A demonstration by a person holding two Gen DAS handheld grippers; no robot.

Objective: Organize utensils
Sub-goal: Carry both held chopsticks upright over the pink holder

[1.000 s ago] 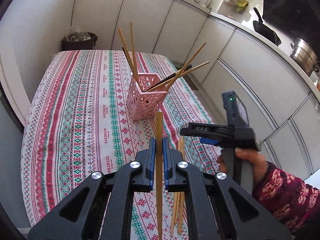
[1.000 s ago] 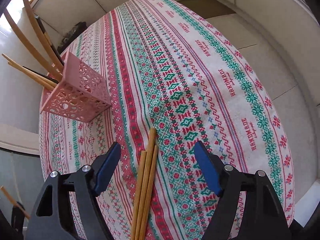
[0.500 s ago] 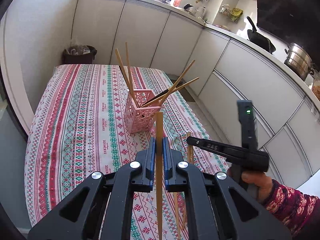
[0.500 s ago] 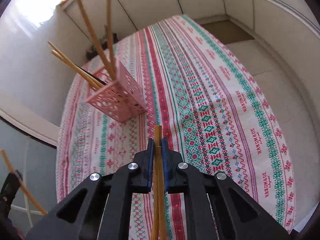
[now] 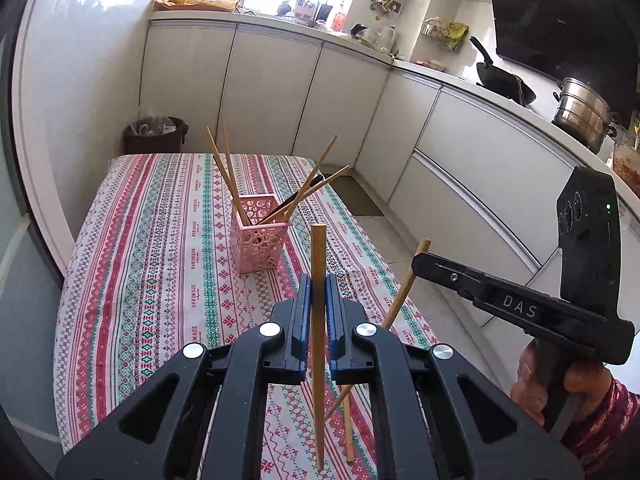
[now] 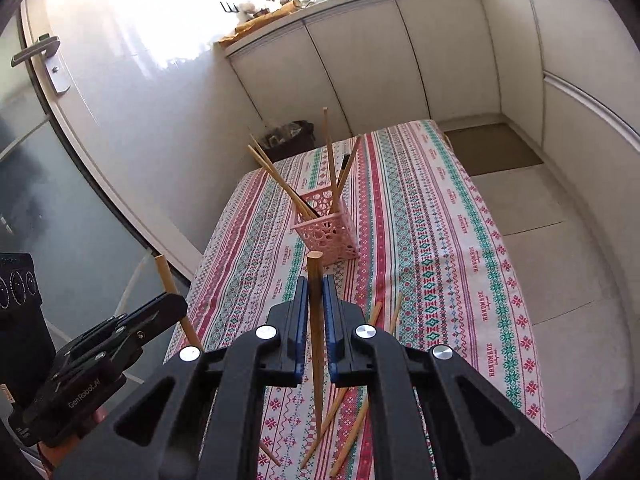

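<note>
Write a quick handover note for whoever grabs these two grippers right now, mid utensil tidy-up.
Left gripper: shut on one wooden chopstick, held over the table.
Right gripper: shut on another wooden chopstick, also lifted.
Pink holder: upright mid-table on the patterned tablecloth, with several chopsticks already inside.
Done: those chopsticks are binned, and two more are picked up.
Left: drop both held chopsticks into the holder, then collect the loose chopsticks lying on the near end of the cloth.
</note>
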